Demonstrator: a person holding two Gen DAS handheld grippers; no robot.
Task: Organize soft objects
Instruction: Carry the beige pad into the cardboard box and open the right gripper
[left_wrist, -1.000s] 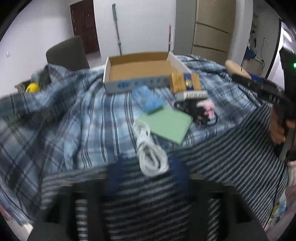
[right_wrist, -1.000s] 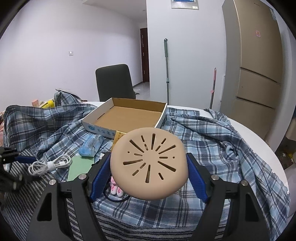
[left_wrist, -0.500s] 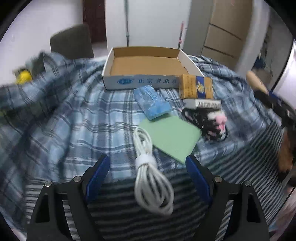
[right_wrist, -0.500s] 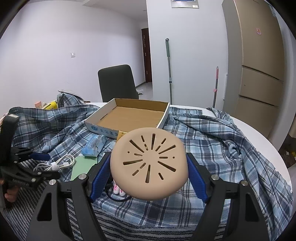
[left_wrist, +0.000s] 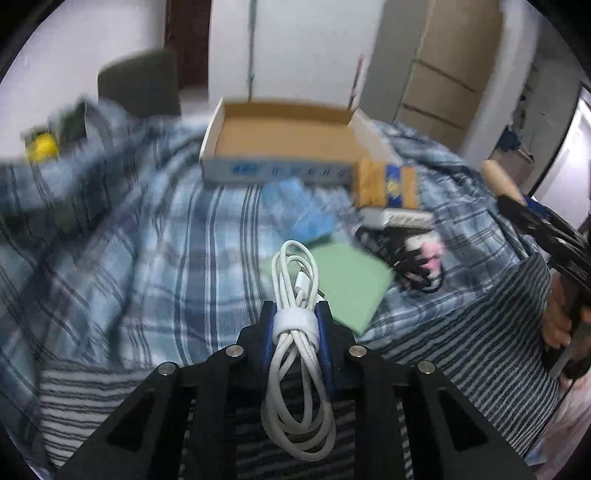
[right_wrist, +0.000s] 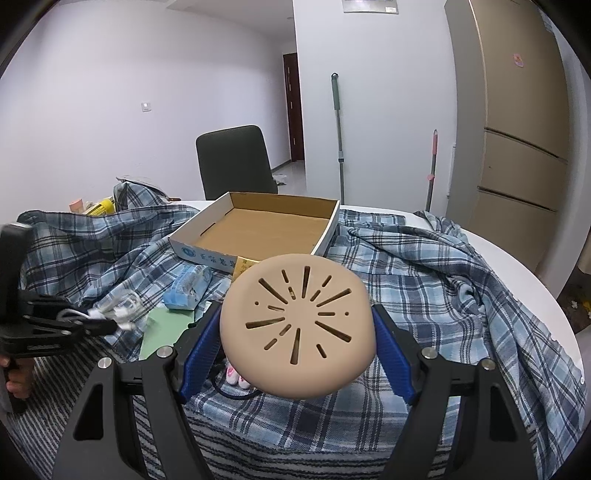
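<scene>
Left gripper (left_wrist: 294, 332) closing on the white cable (left_wrist: 295, 325) at its strap above the bench; right gripper (right_wrist: 295, 347) clamps the beige disc (right_wrist: 295, 326); trailing loops may snag the clothing.

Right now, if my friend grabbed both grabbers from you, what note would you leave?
Left gripper: jaws closing on the white cable at its strap, over the striped cloth.
Right gripper: holding the tan round pad above the plaid shirt.
Cardboard box: nothing inside.
Blue packet, green sheet lie near it.
Done: two things grabbed. Left: everything still needs putting away.
</scene>
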